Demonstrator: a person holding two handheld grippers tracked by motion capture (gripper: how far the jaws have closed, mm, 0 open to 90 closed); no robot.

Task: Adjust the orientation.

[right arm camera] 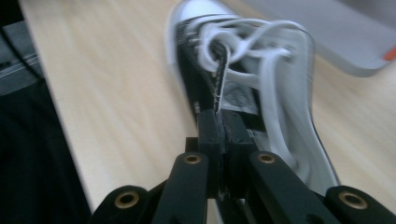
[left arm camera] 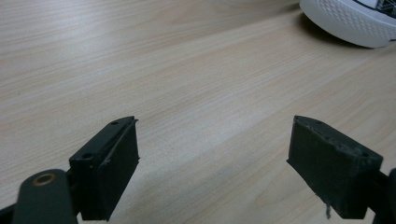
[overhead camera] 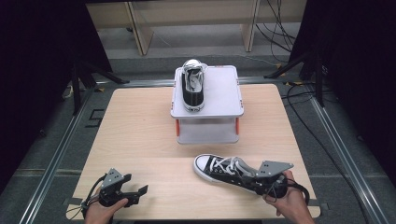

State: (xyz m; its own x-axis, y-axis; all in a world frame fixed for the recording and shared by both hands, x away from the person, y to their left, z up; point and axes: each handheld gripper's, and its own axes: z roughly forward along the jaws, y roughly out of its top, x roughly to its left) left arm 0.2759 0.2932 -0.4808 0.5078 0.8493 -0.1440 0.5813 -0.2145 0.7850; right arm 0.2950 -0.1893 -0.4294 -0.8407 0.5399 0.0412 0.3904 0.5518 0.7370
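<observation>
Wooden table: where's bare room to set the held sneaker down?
Free: the wooden table left of the grey two-tier stand, and the front strip between the open left claw and the black-and-white canvas sneaker. Crowded: the stand's left half, under the second sneaker.

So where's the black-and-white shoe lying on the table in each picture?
High view: the black-and-white shoe lies on the wooden table at lower right, its heel end at the right gripper.
Left gripper view: its white toe peeks in at the top right corner.
Right gripper view: it runs up the middle, its side wall pinched between the jaws.
Shared landmark: the pale wooden tabletop under the shoe.
</observation>
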